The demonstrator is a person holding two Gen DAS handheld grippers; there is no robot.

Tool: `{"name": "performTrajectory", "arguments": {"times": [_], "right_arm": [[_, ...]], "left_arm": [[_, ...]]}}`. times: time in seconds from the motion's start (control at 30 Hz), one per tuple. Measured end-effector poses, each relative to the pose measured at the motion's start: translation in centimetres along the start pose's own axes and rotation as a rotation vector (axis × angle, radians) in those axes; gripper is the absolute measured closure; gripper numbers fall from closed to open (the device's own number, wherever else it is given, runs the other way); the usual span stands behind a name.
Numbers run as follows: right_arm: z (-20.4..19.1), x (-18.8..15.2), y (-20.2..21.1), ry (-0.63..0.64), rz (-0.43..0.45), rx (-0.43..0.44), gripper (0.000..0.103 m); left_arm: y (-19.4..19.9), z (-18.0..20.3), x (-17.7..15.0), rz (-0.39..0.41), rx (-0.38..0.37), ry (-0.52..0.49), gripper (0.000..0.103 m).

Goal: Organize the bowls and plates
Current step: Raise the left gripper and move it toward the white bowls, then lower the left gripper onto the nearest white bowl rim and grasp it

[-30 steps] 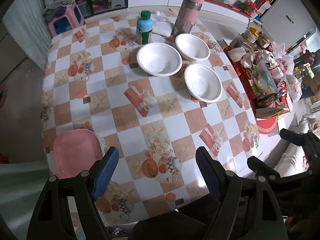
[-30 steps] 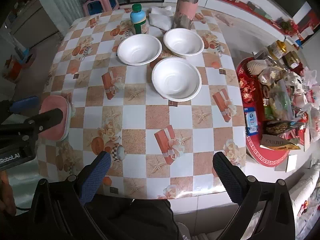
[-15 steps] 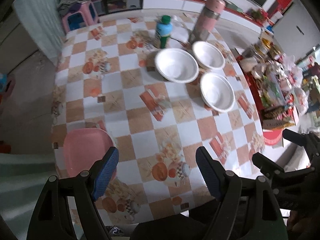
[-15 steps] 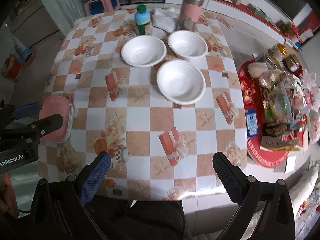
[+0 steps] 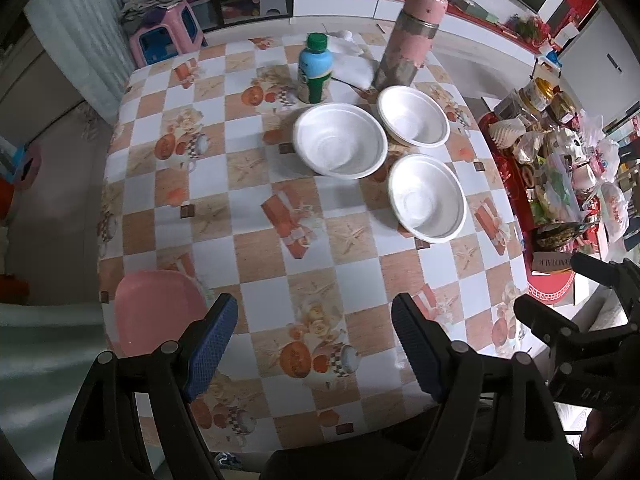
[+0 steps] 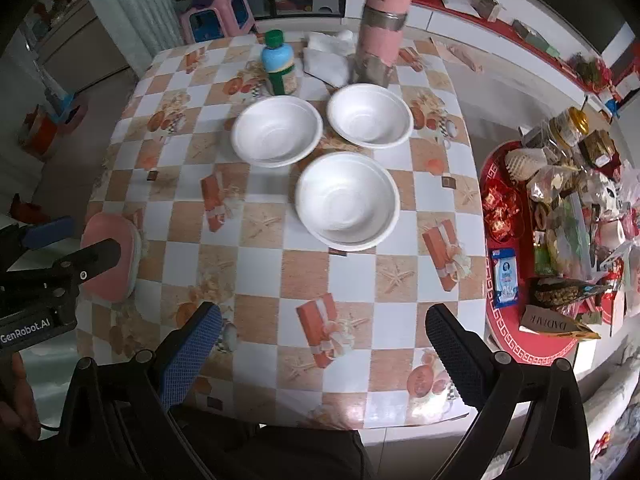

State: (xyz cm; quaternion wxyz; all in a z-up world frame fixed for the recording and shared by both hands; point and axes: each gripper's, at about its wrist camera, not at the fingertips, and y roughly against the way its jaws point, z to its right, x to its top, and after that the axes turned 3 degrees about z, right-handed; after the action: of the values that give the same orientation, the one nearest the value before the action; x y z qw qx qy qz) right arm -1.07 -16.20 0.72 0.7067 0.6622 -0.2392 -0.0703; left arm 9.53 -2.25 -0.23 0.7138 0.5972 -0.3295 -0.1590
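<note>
Three white bowls sit at the far middle of the checkered table: a left bowl (image 5: 339,145) (image 6: 277,130), a far right bowl (image 5: 413,116) (image 6: 369,115) and a nearer bowl (image 5: 427,197) (image 6: 347,199). A stack of pink plates (image 5: 154,310) (image 6: 110,258) lies at the near left corner. My left gripper (image 5: 314,342) hovers open and empty over the near edge, just right of the plates. Over the near right part of the table my right gripper (image 6: 322,354) also stands open with nothing between its fingers. The left gripper (image 6: 66,240) shows at the left edge of the right wrist view.
A green-capped bottle (image 5: 315,69) (image 6: 279,63), a tall pink thermos (image 5: 408,38) (image 6: 380,28) and white napkins (image 6: 326,56) stand behind the bowls. A red tray (image 6: 532,344) crowded with snacks sits beside the table's right edge. Pink stools (image 5: 166,32) are beyond the far left.
Both views have shifted: the bowls sit a little lower and nearer, then settled. The left gripper swung sideways and back over the near edge. Both jaws kept the same width.
</note>
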Motion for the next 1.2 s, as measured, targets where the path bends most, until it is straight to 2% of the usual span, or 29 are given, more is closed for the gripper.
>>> {"name": "performTrajectory", "arguments": {"times": [0.47,0.7,1.0,1.2], "right_arm": [[5.4,0.7,-1.3,-0.074,-0.021,0.024,0.000],[8.2,1.3,-3.6,-0.125,-0.035,0.066,0.000],[9.5,2.9,-6.5,-0.088,0.002,0.144,0.000],[10.6,4.7,-8.5,-0.063,0.004,0.202,0.000]], "left_arm": [[-2.3,3.9,2.1,-0.053,0.024,-0.036,0.021],[-3.2,5.5,2.7,-0.053,0.028,-0.064,0.021],[-5.4,6.1,4.4,-0.056,0.079,-0.009,0.021],[-8.7,7.1,6.0,-0.089,0.097,0.040,0.021]]}}
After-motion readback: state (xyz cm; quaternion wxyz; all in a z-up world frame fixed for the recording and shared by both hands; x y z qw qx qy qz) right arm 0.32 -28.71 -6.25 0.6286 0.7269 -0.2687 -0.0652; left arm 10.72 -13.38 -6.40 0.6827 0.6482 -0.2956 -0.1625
